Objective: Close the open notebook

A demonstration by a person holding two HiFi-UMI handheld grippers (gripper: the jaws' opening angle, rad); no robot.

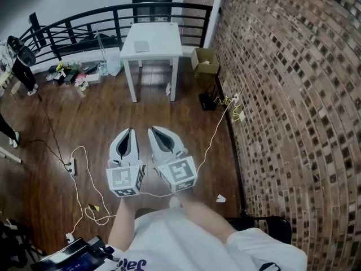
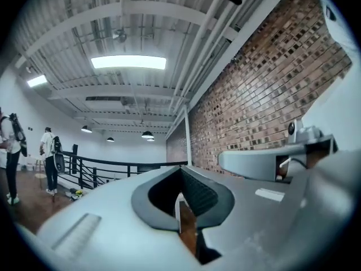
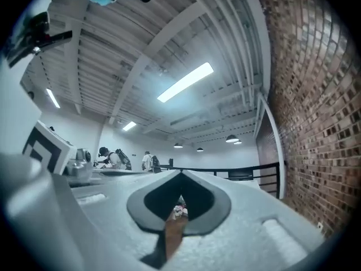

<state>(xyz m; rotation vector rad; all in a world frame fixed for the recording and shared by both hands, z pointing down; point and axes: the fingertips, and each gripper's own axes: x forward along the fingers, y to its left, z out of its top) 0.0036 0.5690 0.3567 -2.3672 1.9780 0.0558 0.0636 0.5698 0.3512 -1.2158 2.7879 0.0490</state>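
A white table (image 1: 163, 49) stands far ahead by the railing. On it lies a flat grey thing (image 1: 141, 46), which may be the notebook; it is too far off to tell if it lies open. Both grippers hang over the wooden floor close to my body, side by side, pointing level toward the table. My left gripper (image 1: 128, 131) is shut with nothing in it; its tips meet in the left gripper view (image 2: 181, 169). Beside it my right gripper (image 1: 153, 130) also looks shut and empty, its tips together in the right gripper view (image 3: 180, 174).
A brick wall (image 1: 293, 95) runs along the right. A cardboard box (image 1: 204, 61) sits beside the table, with a black railing (image 1: 84, 24) behind. White cables (image 1: 79, 174) trail over the floor and clutter (image 1: 73, 72) lies at the left. People (image 2: 51, 160) stand far off.
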